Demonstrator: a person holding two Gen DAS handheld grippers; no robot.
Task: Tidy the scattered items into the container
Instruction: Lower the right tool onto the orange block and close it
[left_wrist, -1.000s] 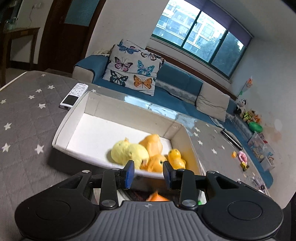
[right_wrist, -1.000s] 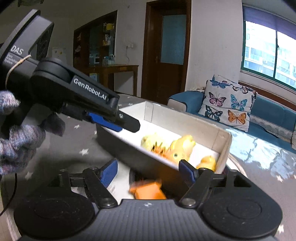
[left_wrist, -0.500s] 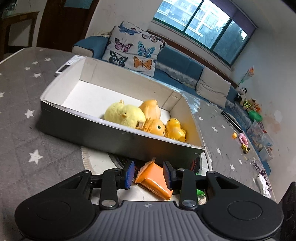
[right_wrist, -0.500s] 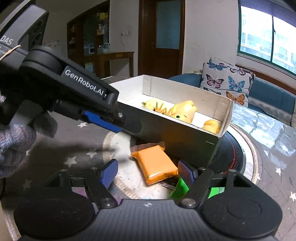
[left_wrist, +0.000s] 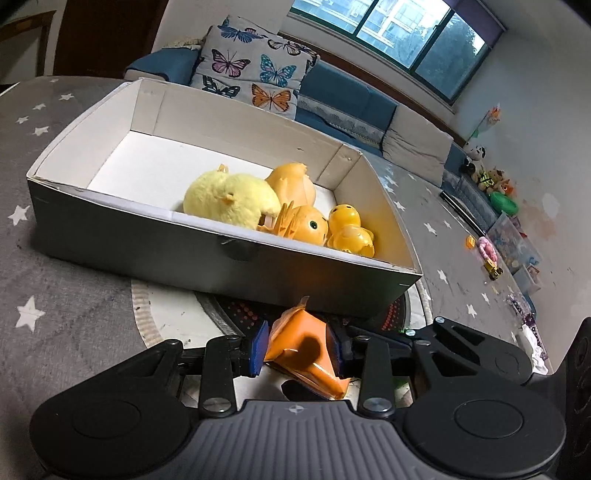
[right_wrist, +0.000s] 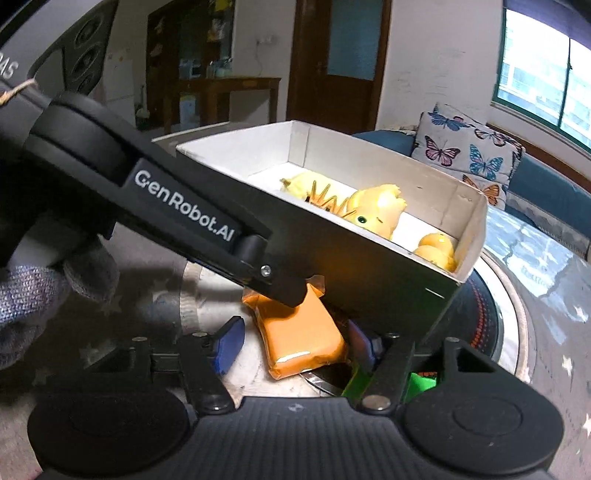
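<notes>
The left gripper (left_wrist: 298, 347) has dropped to the orange packet (left_wrist: 301, 341) at lower centre, before the box (left_wrist: 236, 258); jaws flank it, apparently touching. The right gripper (right_wrist: 295, 341) stands open. Pickup is imminent.

Your left gripper (right_wrist: 295, 295) covers top end of orange packet (right_wrist: 301, 338) in right wrist view. Green item (right_wrist: 421, 382) mostly hidden behind your right gripper (right_wrist: 291, 343) body; kind unclear. Box (left_wrist: 221, 254) near wall hides lower parts of yellow toys (left_wrist: 280, 210). Round mat (left_wrist: 166, 314) under box only partly visible. Floor clutter (left_wrist: 491, 258) too small to identify.
</notes>
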